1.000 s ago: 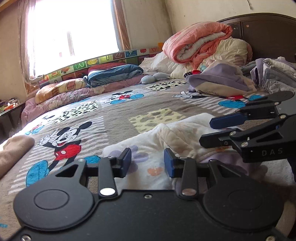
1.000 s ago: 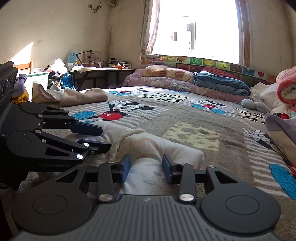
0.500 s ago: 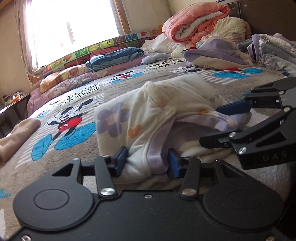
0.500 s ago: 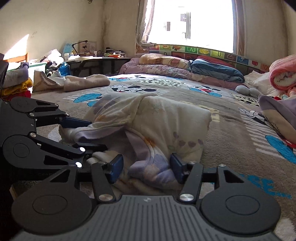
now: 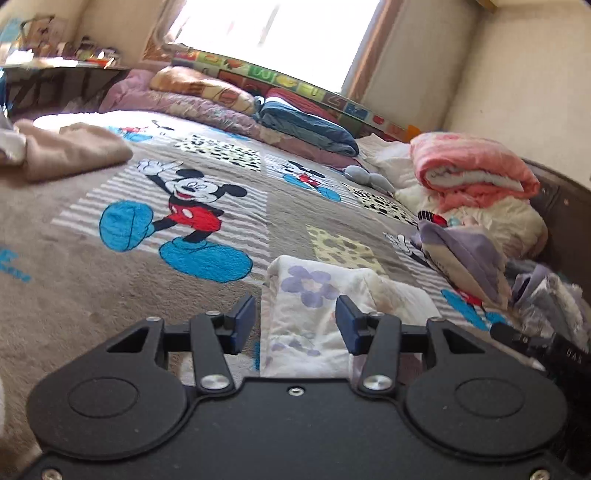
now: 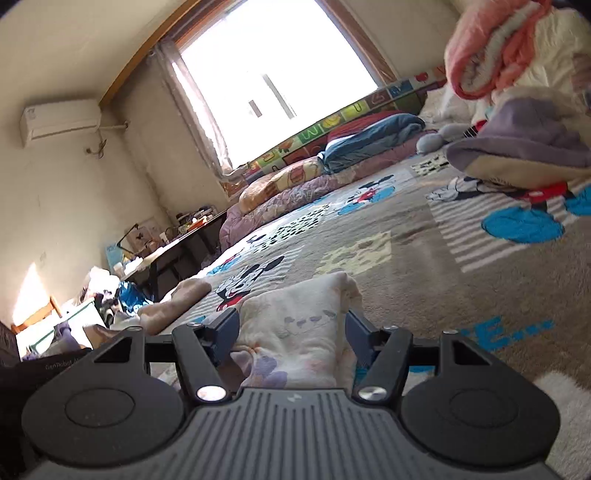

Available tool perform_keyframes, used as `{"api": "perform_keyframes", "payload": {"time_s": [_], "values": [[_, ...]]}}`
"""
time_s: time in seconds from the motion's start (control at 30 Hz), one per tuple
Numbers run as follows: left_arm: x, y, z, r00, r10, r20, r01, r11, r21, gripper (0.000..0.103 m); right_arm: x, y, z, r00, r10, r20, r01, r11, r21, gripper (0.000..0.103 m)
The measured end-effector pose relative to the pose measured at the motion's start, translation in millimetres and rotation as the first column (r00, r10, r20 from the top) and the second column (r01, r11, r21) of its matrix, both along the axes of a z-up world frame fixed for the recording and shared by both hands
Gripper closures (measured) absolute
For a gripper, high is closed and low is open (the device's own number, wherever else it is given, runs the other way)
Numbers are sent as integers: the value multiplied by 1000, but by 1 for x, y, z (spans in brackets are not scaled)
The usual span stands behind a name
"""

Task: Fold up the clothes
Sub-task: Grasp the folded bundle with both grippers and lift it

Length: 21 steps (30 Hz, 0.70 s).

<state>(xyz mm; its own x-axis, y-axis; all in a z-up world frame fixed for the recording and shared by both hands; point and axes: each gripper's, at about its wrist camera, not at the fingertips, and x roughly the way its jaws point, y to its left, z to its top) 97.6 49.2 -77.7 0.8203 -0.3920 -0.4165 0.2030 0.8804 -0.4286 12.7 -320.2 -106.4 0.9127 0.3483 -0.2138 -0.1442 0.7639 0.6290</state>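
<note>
One soft cream flower-printed folded garment (image 5: 314, 306) is lying on the fuzzy cartoon-mouse blanket (image 5: 92, 291); left gripper (image 5: 295, 325) and right gripper (image 6: 291, 336) jaws, just opening, are standing apart around it.

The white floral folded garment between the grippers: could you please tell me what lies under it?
The white floral folded garment rests on the grey cartoon-mouse blanket covering the bed. Whatever lies directly beneath the garment is covered.

We record strong daylight from the window (image 5: 273, 33), blown out to white in both views, with a sunlit patch on the wall at lower left of the right view. Fisheye bending curves the frame edges; margins are softly blurred, and both horizons tilt.
</note>
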Motion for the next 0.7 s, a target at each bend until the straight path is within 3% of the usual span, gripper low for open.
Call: {"api": "perform_keyframes", "payload": {"time_s": [0.1,0.2,0.33,0.4,0.47,0.7], "values": [[10,15,-15,997,22,-74,-35,983,-182,57,15,-21,-29,997,-9,-83,27,974,224,38],[16,20,-32,994,10,-113,-41,960,-276,57,30,-18,-46,993,13,-114,19,963,269,38],[35,25,-62,970,-1,-241,-90,927,-365,57,49,-14,-68,984,74,-163,-10,933,361,39],[43,21,-67,967,-28,-254,-70,927,-369,56,59,-7,-74,976,87,-197,-19,946,324,48],[49,17,-72,964,-48,-262,-57,924,-377,55,67,0,-77,974,100,-203,-37,956,291,49],[44,9,-76,954,-77,-290,-64,893,-446,55,78,2,-85,969,161,-189,-87,932,351,54]]}}
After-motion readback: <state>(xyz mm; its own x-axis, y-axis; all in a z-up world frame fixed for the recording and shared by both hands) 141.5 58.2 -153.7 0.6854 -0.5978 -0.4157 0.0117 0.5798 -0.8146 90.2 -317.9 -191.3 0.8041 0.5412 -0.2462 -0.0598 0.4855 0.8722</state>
